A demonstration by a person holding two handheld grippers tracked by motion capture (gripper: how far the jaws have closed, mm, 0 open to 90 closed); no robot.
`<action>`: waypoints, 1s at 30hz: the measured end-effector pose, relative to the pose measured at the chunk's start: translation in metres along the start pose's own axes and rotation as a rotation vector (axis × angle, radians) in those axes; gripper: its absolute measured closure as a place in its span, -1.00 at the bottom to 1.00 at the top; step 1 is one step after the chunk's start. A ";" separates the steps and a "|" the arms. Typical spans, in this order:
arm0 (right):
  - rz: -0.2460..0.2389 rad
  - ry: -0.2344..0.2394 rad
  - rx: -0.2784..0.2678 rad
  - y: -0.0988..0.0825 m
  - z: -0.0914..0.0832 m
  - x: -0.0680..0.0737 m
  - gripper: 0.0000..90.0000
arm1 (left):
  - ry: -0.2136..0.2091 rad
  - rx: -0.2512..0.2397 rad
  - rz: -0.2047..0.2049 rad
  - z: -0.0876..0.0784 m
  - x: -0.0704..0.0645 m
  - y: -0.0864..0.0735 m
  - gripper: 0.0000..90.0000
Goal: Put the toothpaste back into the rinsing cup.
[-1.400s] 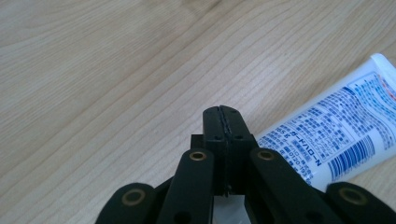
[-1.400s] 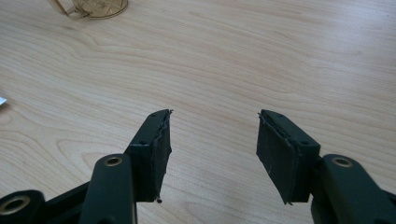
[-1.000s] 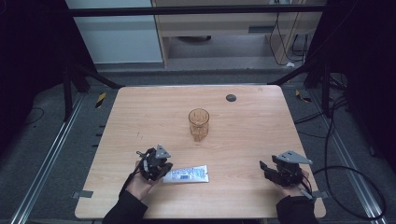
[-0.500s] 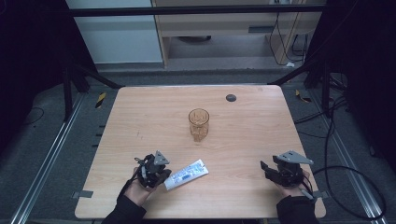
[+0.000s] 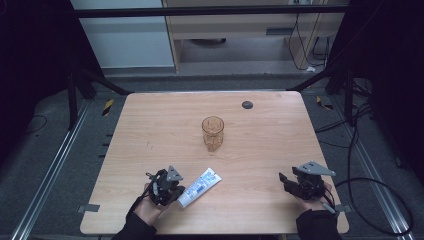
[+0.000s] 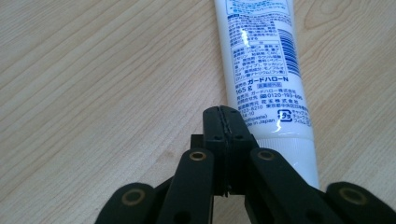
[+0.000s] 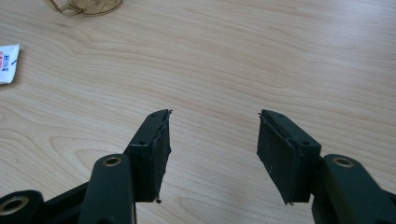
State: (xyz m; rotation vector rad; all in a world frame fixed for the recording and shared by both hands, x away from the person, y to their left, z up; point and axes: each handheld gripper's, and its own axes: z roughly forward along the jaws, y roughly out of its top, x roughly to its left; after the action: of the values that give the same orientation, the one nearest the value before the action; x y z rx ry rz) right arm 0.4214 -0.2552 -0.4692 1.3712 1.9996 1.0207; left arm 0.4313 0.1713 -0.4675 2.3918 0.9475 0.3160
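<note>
A white toothpaste tube (image 5: 200,186) with blue print lies slanted on the wooden table (image 5: 150,130) near the front edge. Its cap end points toward my left gripper (image 5: 175,194). In the left gripper view the black jaws of that gripper (image 6: 226,112) are pressed together with nothing between them. Their tips sit against the left side of the tube (image 6: 261,65) near its cap. My right gripper (image 5: 284,180) rests at the front right, and its jaws (image 7: 214,126) stand wide apart over bare wood. The tube's crimped end (image 7: 7,63) shows far to its left.
An amber ribbed glass (image 5: 213,131) stands upright mid-table, and its base (image 7: 84,5) shows at the top of the right gripper view. A small dark disc (image 5: 247,104) lies near the far edge. Cables trail off the table's right side.
The tube has swung from lying level along the front edge to a slant, its far end now up and to the right. The left gripper shifted slightly. The right gripper stayed put.
</note>
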 end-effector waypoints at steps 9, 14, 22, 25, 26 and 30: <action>0.005 -0.007 -0.004 0.000 -0.001 -0.002 -0.03 | 0.033 -0.059 -0.039 -0.021 0.012 0.009 0.71; 0.021 -0.009 -0.003 0.000 -0.002 -0.005 -0.04 | 0.062 -0.079 -0.034 -0.032 0.018 0.019 0.39; 0.024 -0.017 -0.007 0.000 -0.001 -0.008 -0.06 | 0.058 -0.099 -0.024 -0.041 0.019 0.038 -0.02; 0.028 -0.018 -0.008 0.000 -0.001 -0.009 -0.07 | 0.061 -0.098 -0.015 -0.042 0.017 0.043 -0.14; 0.037 -0.015 -0.006 0.000 -0.001 -0.010 -0.08 | 0.058 -0.093 -0.004 -0.042 0.015 0.049 -0.18; 0.036 -0.023 -0.009 -0.001 -0.002 -0.012 -0.09 | 0.041 -0.078 0.010 -0.040 0.011 0.058 -0.29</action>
State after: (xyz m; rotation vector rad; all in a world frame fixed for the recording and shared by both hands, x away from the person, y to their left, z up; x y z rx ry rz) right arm 0.4240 -0.2671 -0.4687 1.4123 1.9580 1.0245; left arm 0.4556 0.1597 -0.4015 2.3278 0.9244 0.4006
